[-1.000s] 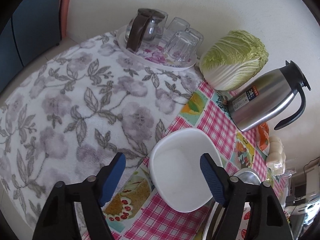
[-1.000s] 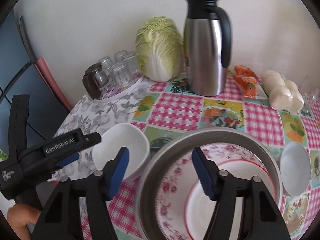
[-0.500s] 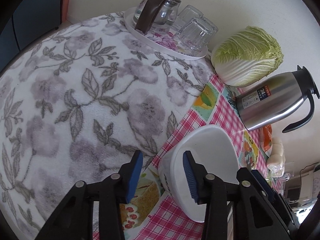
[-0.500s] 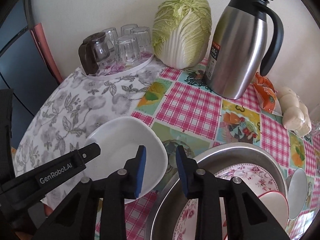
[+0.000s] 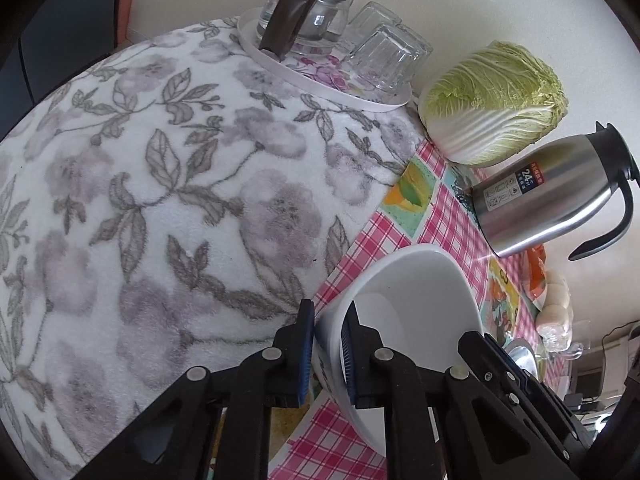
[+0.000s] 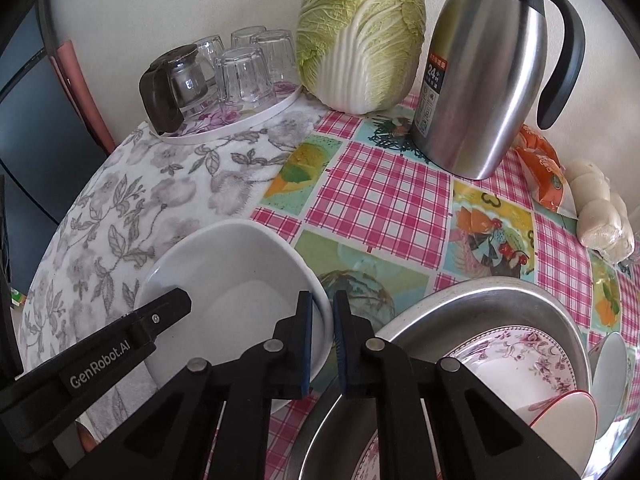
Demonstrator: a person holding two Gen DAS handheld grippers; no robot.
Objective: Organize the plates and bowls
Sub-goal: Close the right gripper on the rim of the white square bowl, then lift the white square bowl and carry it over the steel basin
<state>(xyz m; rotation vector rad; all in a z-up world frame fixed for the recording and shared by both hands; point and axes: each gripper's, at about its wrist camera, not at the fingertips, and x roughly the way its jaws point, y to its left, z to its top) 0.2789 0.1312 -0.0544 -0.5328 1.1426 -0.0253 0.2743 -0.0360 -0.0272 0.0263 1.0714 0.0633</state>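
A white square-ish bowl [image 5: 416, 300] sits tilted at the seam of the floral cloth and the pink checked tablecloth. My left gripper [image 5: 326, 356] is shut on its near left rim. The bowl [image 6: 236, 284] also shows in the right wrist view, where my right gripper [image 6: 322, 336] is shut on its right rim. The left gripper's arm [image 6: 100, 352] crosses the bowl's left side there. A metal basin [image 6: 472, 304] at lower right holds a floral plate [image 6: 520, 364] and a red-rimmed white bowl [image 6: 568, 416].
A round tray of upturned glasses and a glass pot [image 6: 224, 80] stands at the back left. A napa cabbage [image 6: 360, 36] and a steel thermos jug [image 6: 484, 76] stand by the wall. An orange packet [image 6: 544, 168], white buns [image 6: 600, 208] and a small white bowl [image 6: 608, 368] lie right.
Both grippers went from wide open to shut on opposite rims of the white bowl. Both cameras moved closer to the table, and the bowl now sits tilted.
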